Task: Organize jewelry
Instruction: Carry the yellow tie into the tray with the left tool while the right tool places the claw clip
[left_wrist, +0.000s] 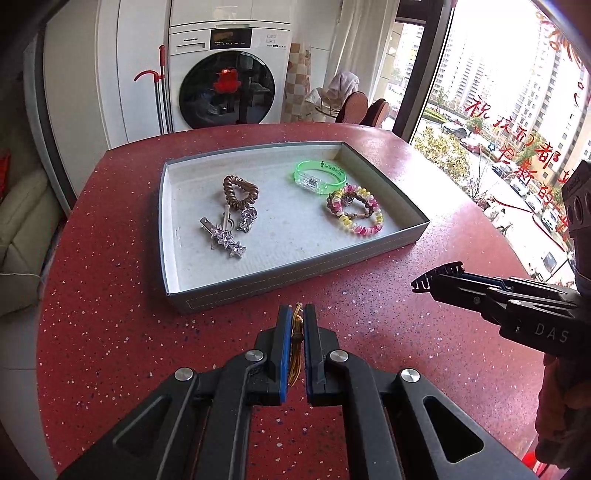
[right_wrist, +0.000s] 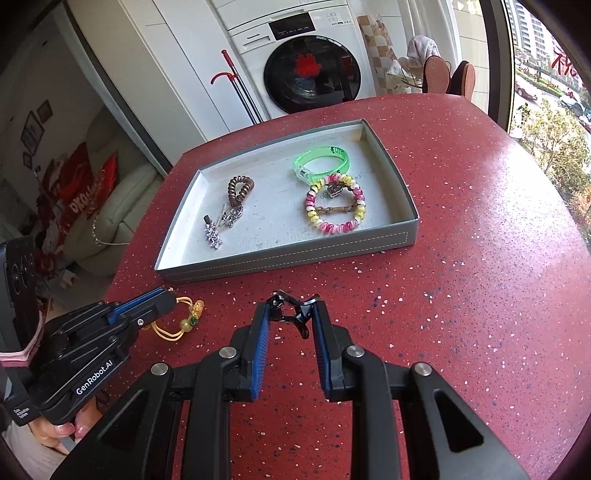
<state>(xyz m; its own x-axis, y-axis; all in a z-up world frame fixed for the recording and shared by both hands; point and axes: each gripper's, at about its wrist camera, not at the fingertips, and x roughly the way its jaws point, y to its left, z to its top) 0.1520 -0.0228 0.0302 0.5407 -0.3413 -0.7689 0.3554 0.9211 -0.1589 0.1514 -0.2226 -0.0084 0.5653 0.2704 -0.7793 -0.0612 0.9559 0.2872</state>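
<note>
Both wrist cameras sit close above the counter (left_wrist: 388, 206), tilted down along their claws, sharing the tray (left_wrist: 280, 291) mid-frame.

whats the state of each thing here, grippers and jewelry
left gripper: shut on yellow cord bracelet
right gripper: shut on black claw clip
grey tray: open, on the red table
brown coil hair tie: in tray
star hair clip: in tray
green bangle: in tray
pink and yellow bead bracelet: in tray
washing machine: door closed

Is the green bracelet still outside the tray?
No, the green bracelet lies inside the tray, beside the pink and yellow coil bracelet.
</note>
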